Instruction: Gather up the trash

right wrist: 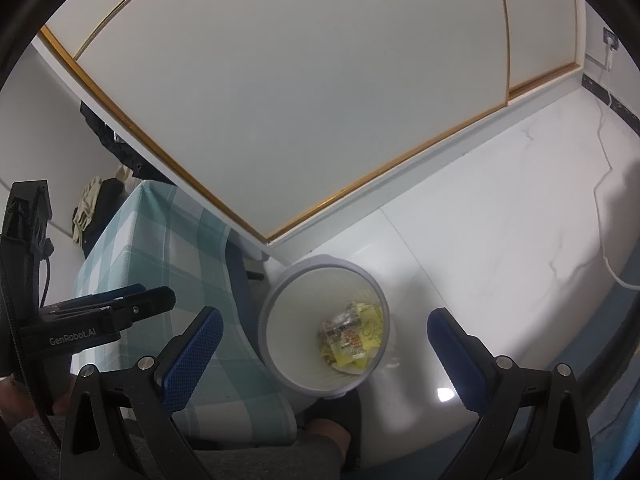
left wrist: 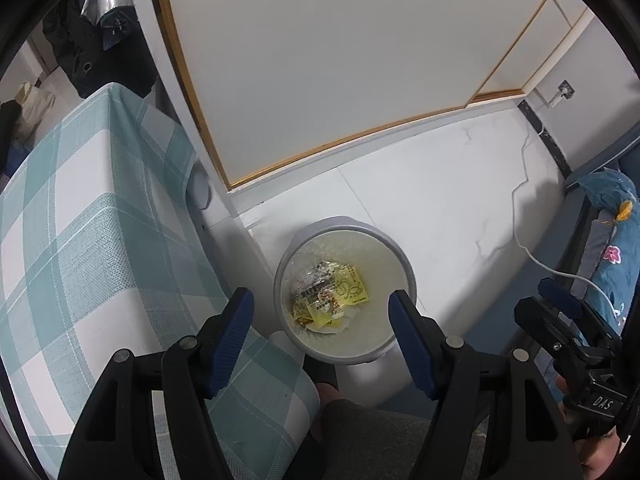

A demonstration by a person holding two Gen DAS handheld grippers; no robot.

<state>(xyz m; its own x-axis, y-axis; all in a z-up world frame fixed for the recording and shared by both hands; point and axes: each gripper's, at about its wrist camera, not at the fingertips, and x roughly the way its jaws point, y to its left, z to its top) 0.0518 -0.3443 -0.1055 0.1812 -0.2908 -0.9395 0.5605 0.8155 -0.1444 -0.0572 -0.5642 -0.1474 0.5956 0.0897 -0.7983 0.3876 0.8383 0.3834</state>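
Observation:
A round grey-white trash bin (left wrist: 404, 268) (right wrist: 276, 300) stands on the white floor beside the table. Yellow and silvery wrappers (left wrist: 330, 294) (right wrist: 354, 334) lie at its bottom. My left gripper (left wrist: 322, 316) hangs above the bin, pointing steeply down, its blue-padded jaws open and nothing between them. My right gripper (right wrist: 324, 340) also hovers over the bin, jaws wide open and empty. Each gripper shows at the edge of the other's view: the right gripper (left wrist: 560, 312) at far right, the left gripper (right wrist: 132, 300) at far left.
A table with a teal-and-white checked cloth (left wrist: 80, 220) (right wrist: 168, 240) stands left of the bin. A white cabinet door with gold trim (left wrist: 320, 60) rises behind. A white cable (left wrist: 532, 252) runs along the floor to the right. A person's foot in a dark slipper (right wrist: 332, 428) is below the bin.

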